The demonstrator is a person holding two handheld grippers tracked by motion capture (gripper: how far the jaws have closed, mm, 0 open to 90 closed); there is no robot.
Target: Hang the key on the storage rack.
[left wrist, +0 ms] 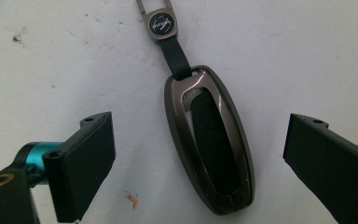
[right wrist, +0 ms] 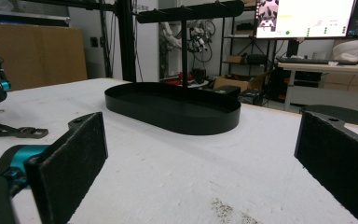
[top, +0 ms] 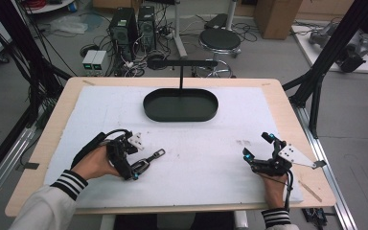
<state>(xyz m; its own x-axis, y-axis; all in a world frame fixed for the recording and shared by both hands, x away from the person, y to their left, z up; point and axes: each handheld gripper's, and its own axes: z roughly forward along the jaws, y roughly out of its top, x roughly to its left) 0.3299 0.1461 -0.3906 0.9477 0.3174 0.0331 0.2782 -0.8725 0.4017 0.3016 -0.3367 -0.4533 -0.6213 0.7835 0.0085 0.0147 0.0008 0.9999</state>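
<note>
High view: your left gripper (top: 141, 165) reaches over a key fob (top: 142, 165) with a strap and metal clip (top: 158, 153) lying on the white mat (top: 196, 153), left of centre on the table. Left gripper view puts the fob (left wrist: 209, 140) between your two black pads (left wrist: 91, 163), which stand wide apart and clear of it on both sides. Your right gripper (top: 258, 152) rests at the mat's right side, well apart from the fob, its jaws likewise spread wide. Right gripper view looks toward a black oval tray (right wrist: 177, 109) with an upright T-shaped stand (right wrist: 185, 42), set at the mat's far edge.
</note>
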